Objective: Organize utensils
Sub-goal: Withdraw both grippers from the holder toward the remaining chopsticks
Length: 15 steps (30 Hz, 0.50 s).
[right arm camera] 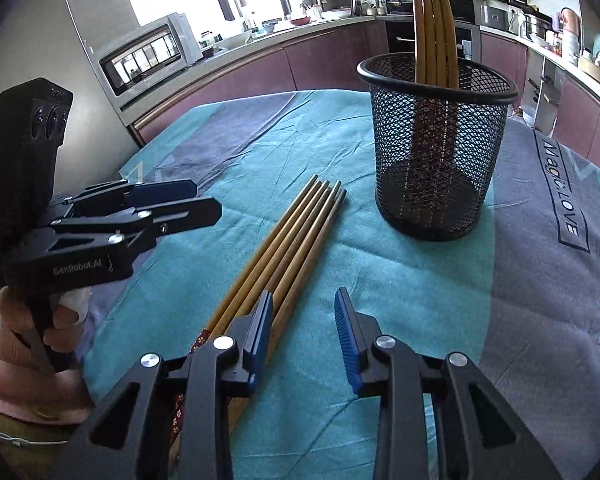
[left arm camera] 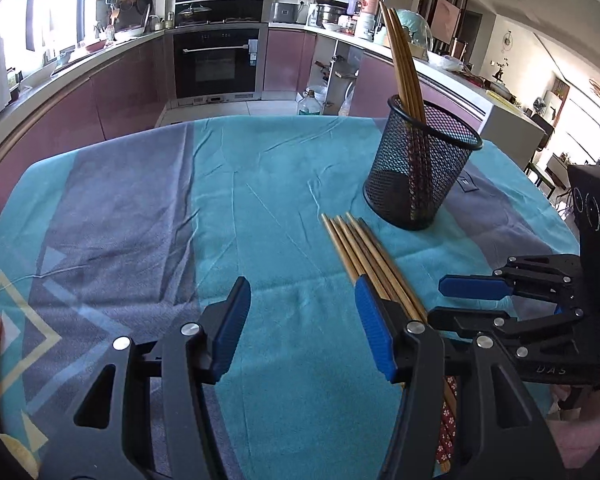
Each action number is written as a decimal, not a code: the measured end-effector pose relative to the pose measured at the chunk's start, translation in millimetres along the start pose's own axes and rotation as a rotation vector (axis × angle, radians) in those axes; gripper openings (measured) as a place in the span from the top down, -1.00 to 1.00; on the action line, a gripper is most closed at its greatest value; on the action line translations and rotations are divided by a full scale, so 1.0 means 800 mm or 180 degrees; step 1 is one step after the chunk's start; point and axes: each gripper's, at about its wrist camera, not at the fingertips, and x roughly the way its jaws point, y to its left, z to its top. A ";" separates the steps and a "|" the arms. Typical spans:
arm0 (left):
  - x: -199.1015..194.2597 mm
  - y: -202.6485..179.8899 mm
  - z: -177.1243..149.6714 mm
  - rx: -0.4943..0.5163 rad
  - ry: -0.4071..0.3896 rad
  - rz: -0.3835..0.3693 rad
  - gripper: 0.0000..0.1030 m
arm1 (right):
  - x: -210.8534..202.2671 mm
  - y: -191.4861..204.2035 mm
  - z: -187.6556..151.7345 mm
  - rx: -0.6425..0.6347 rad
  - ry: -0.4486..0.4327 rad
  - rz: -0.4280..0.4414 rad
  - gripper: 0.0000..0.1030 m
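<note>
Several wooden chopsticks (left arm camera: 364, 252) lie bundled on the teal cloth, also in the right wrist view (right arm camera: 292, 240). A black mesh cup (left arm camera: 420, 164) stands upright behind them with several chopsticks (left arm camera: 404, 68) leaning in it; it also shows in the right wrist view (right arm camera: 436, 144). My left gripper (left arm camera: 304, 328) is open and empty, just left of the bundle; from the right wrist view it (right arm camera: 188, 200) sits left of the bundle. My right gripper (right arm camera: 304, 336) is open and empty, its left finger over the bundle; it (left arm camera: 460, 300) shows at the right in the left wrist view.
The table is covered by a teal and grey cloth (left arm camera: 148, 216) with printed lettering (right arm camera: 560, 192). Kitchen counters, an oven (left arm camera: 216, 60) and a microwave (right arm camera: 148, 56) stand beyond the table edge.
</note>
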 end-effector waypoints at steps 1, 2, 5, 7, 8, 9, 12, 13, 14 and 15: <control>0.003 -0.006 0.001 0.0014 0.0016 -0.0015 -0.05 | 0.003 0.002 -0.001 -0.0015 0.0015 -0.0036 0.45; 0.004 -0.009 -0.001 0.0030 0.0030 -0.0032 -0.05 | 0.006 0.005 -0.002 -0.0024 0.0020 -0.0055 0.45; 0.009 -0.019 -0.006 0.0091 0.0072 -0.0081 -0.05 | 0.009 0.010 0.003 -0.0052 0.0028 -0.0113 0.47; 0.012 -0.024 -0.007 0.0118 0.0098 -0.0103 -0.05 | 0.010 0.013 0.004 -0.0075 0.0027 -0.0156 0.47; 0.015 -0.026 -0.009 0.0127 0.0123 -0.0113 -0.05 | 0.014 0.014 0.006 -0.0075 0.0029 -0.0168 0.47; 0.017 -0.030 -0.008 0.0136 0.0145 -0.0117 -0.05 | 0.015 0.014 0.007 -0.0071 0.0030 -0.0181 0.47; 0.021 -0.037 -0.009 0.0188 0.0182 -0.0141 -0.05 | 0.014 0.011 0.006 -0.0041 0.0035 -0.0205 0.47; 0.022 -0.039 -0.009 0.0203 0.0200 -0.0152 -0.05 | 0.013 0.009 0.005 -0.0042 0.0038 -0.0228 0.47; 0.025 -0.041 -0.009 0.0218 0.0225 -0.0156 -0.05 | 0.013 0.010 0.006 -0.0051 0.0044 -0.0262 0.48; 0.027 -0.041 -0.010 0.0226 0.0247 -0.0151 -0.05 | 0.014 0.010 0.006 -0.0047 0.0044 -0.0267 0.48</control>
